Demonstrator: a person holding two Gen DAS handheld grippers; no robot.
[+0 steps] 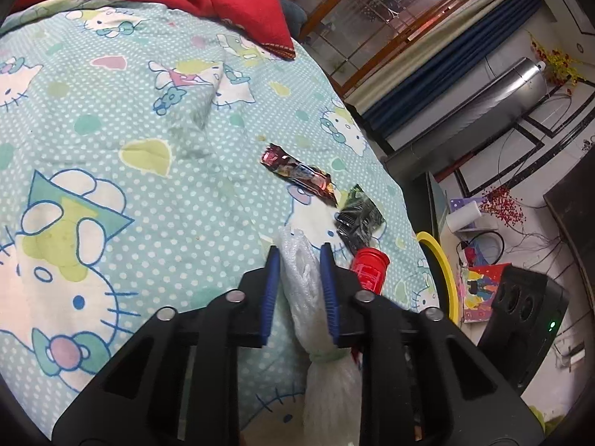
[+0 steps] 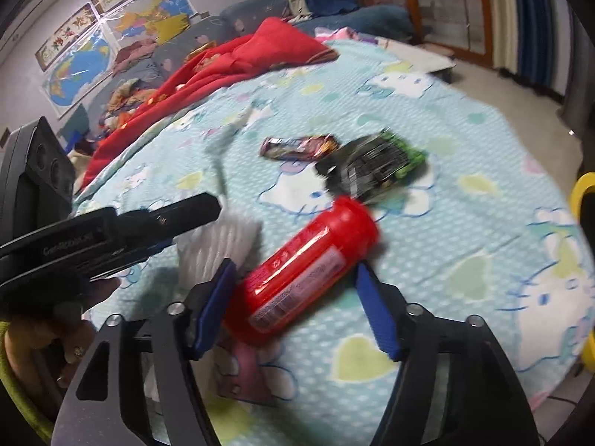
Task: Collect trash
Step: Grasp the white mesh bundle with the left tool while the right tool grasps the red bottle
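A: Left wrist: left gripper point(image 1: 299, 260) pinches the white foam net point(image 1: 301, 282) on the bedspread point(image 1: 130, 111), lifting trash

B: Right wrist: right gripper point(image 2: 293, 278) half-wide, straddling the red can point(image 2: 301, 264), pads not yet pressing; wrappers point(image 2: 368, 163) beyond

Red canister point(image 2: 303, 273) lay tilted on patterned bedsheet point(image 2: 465, 245) between right gripper point(image 2: 293, 282) blue pads, left pad touching, wrappers point(image 2: 368, 163) beyond
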